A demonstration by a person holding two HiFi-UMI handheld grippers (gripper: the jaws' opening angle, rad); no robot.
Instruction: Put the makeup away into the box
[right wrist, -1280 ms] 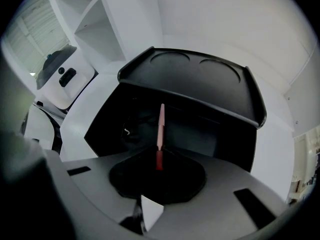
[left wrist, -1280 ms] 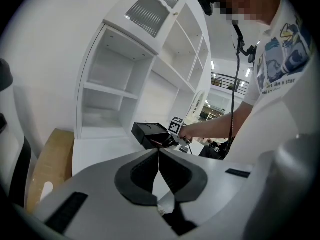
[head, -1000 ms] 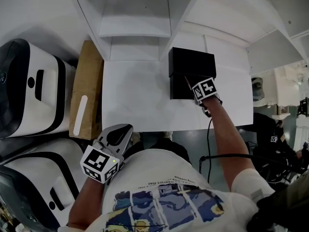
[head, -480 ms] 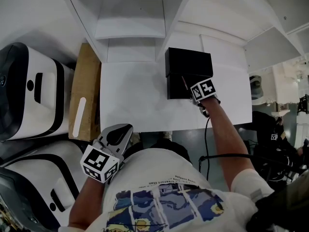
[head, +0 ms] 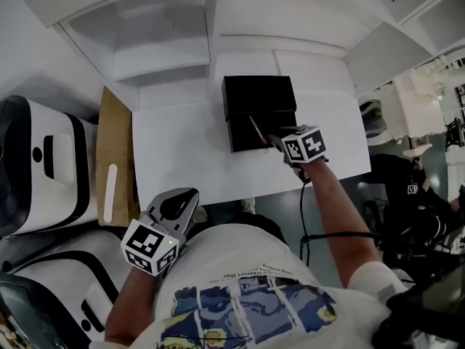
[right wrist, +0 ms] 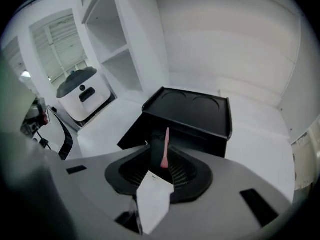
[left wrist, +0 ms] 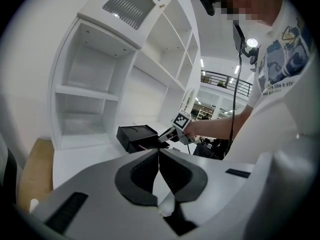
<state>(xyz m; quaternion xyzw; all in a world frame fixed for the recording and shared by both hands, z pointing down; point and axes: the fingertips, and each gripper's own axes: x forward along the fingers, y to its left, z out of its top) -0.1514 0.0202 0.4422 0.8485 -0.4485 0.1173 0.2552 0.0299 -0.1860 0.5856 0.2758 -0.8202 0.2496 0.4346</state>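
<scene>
Shelving in white stands along the far edge of a white worktop. Two bulky white-and-black machines sit to the left of the worktop, with a flat brown cardboard box wedged between them and the worktop's edge. A black box rests on the worktop near its far side, just in front of the shelving; its flat top carries two round recesses and its near part is open. The right hand-held gripper hangs just beside the box's near right corner, pointing steeply down. Its jaws have just been opening and now stand apart, pressing on nothing. The left hand-held gripper is held back off the worktop's near edge, close to the person's body, with its jaws together and nothing between them. A slim pink makeup stick leans inside the open part of the black box, free of both grippers.
</scene>
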